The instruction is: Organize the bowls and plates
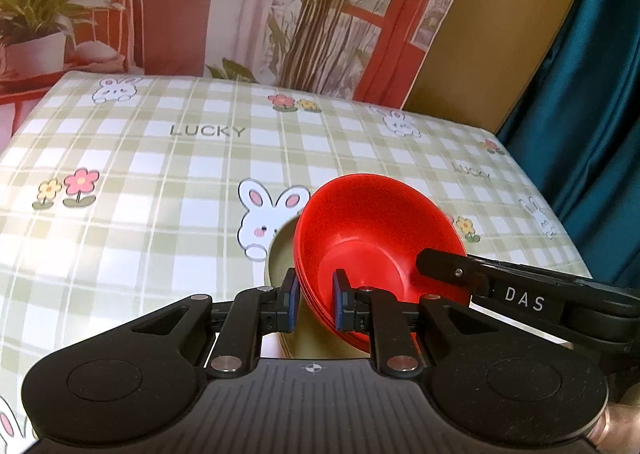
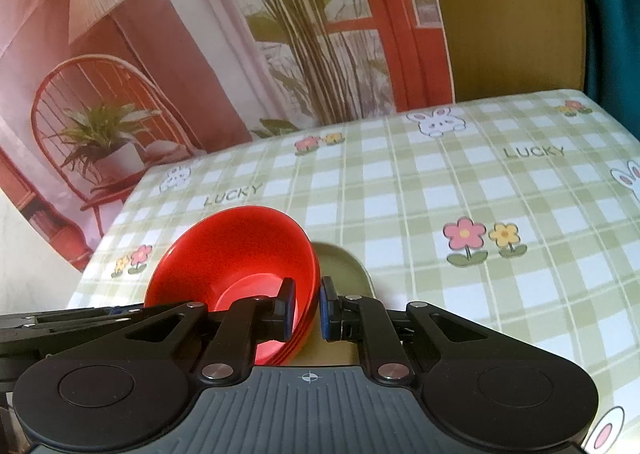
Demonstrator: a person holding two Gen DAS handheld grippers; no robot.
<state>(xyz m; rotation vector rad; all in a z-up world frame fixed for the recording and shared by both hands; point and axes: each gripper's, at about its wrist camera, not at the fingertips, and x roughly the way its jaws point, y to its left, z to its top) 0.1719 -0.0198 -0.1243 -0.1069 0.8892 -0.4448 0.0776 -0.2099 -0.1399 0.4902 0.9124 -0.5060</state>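
A stack of red bowls [image 1: 372, 238] sits nested above olive-green plates [image 1: 282, 254] on the checked tablecloth. My left gripper [image 1: 316, 300] is shut on the near left rim of the red bowls, one pad inside and one outside. My right gripper [image 2: 306, 308] is shut on the opposite rim of the same red bowls [image 2: 236, 254], with the green plates [image 2: 344, 270] just beyond its right finger. The right gripper's arm [image 1: 520, 294] shows at the right of the left wrist view. The bowls look tilted in both views.
The table [image 1: 160, 158] carries a green-and-white checked cloth with rabbits, flowers and "LUCKY" print. A printed backdrop with plants and a red chair [image 2: 100, 126] stands behind it. A teal curtain [image 1: 592, 94] hangs at the right. The table's far edge [image 2: 480, 106] is near.
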